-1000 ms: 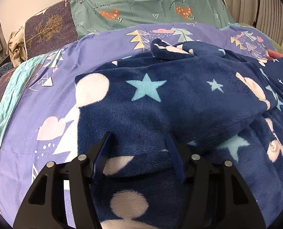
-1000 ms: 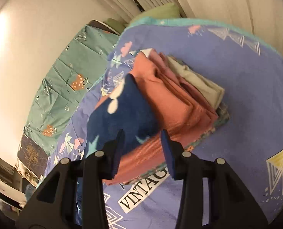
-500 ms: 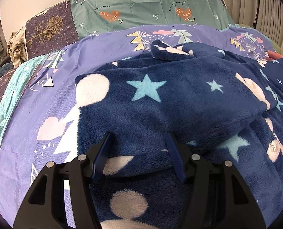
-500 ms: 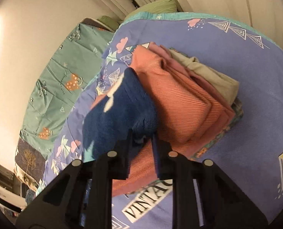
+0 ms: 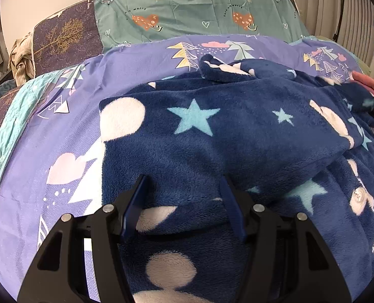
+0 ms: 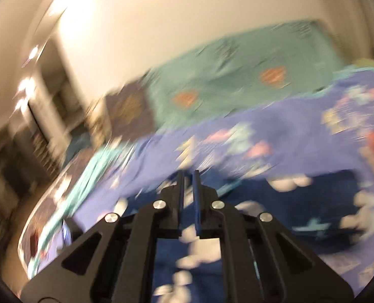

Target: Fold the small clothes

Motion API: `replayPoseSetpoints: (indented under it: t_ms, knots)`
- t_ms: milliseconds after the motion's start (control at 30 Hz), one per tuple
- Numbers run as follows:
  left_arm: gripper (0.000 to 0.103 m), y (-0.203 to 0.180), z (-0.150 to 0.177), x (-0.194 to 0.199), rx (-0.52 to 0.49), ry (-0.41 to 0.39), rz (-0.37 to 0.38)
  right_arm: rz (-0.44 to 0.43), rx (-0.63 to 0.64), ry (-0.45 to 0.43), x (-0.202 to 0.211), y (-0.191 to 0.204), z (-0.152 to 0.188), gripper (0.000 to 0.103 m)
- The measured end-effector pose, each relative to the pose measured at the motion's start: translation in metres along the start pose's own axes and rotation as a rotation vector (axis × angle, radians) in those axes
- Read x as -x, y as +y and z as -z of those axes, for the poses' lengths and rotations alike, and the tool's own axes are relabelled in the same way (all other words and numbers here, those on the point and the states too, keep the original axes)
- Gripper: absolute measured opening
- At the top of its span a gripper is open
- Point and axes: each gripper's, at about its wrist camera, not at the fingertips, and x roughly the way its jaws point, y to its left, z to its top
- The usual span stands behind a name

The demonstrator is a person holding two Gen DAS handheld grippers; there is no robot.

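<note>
**Fleece Garment Spread on Bed**

Lying across the purple bedspread (image 5: 68,126): navy star-print fleece garment (image 5: 212,139). Left gripper (image 5: 183,197) partly open, straddling a fleece fold. Right gripper (image 6: 189,176) nearly closed above the fleece; hold indeterminate through blur.

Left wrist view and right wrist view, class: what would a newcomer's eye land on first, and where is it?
The navy fleece garment with stars and pale blobs fills the middle of the left wrist view, lying on the purple bedspread, with the left gripper open over its near edge. The right wrist view is badly blurred; the right gripper shows nearly shut at bottom centre.
</note>
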Motion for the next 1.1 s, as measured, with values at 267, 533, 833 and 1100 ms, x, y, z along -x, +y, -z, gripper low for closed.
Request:
replayPoseSetpoints:
  t_ms: [267,533,833,1100]
  knots:
    - [0.062,0.004,0.001,-0.001,0.025,-0.006,0.042,0.293,0.145,0.155,-0.045,-0.037,0.040,0.045]
    - [0.063,0.002,0.002,-0.001,0.015,-0.008,0.031,0.428,0.310,0.274,-0.057,-0.096,0.059,0.064]
    - [0.063,0.004,0.002,-0.001,0.021,-0.010,0.042,0.459,0.343,0.347,-0.095,-0.102,0.058,0.014]
    - [0.064,0.004,0.002,-0.001,0.023,-0.012,0.046,0.143,0.168,0.083,-0.040,-0.023,0.010,0.015]
